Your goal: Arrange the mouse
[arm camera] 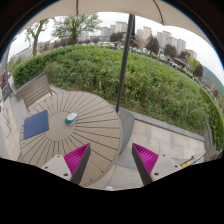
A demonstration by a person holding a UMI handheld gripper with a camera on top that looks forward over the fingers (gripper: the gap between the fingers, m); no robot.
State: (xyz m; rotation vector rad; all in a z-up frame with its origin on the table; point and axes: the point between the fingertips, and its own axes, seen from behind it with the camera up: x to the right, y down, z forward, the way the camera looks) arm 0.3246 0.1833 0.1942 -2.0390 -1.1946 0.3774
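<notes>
My fingers (110, 160) are spread and empty, held short of the surface (95, 130); the mouse (71, 118) sits just beside the mat (36, 124).

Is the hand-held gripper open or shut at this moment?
Open. The hand-held gripper shows a wide gap between its two pink pads, with nothing between them; the mouse lies beyond, on the round table.

The gripper-mounted camera looks forward and down from high, well back from the round table (95, 125) at near left.

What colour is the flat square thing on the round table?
The mat is blue, seen in the gripper view.
</notes>
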